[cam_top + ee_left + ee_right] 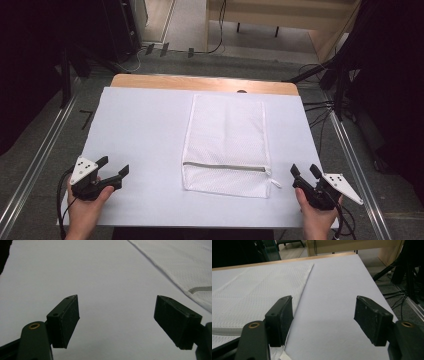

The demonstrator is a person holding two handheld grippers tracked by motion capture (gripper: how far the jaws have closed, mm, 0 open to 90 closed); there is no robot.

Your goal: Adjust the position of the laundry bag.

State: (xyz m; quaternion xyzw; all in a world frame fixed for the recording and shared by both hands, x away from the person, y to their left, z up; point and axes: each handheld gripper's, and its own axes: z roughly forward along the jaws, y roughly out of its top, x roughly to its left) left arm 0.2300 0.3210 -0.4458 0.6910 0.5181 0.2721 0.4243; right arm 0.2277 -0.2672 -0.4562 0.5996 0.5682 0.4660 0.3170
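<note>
A white mesh laundry bag (227,142) lies flat in the middle of the table, its grey zipper (225,166) running across near the front end with the pull tab (274,182) at the right. My left gripper (116,166) is open at the front left, well apart from the bag, whose edge (185,267) shows at the upper right of the left gripper view. My right gripper (305,170) is open at the front right, just beside the bag's right corner; the mesh (254,292) lies left of its jaws. Nothing sits between either pair of jaws.
A pale sheet (145,135) covers the table, with a wooden edge (200,82) at the far side. Metal rails (35,155) run along both sides on the floor. Cables (320,107) and dark stands are at the right, beyond the table edge.
</note>
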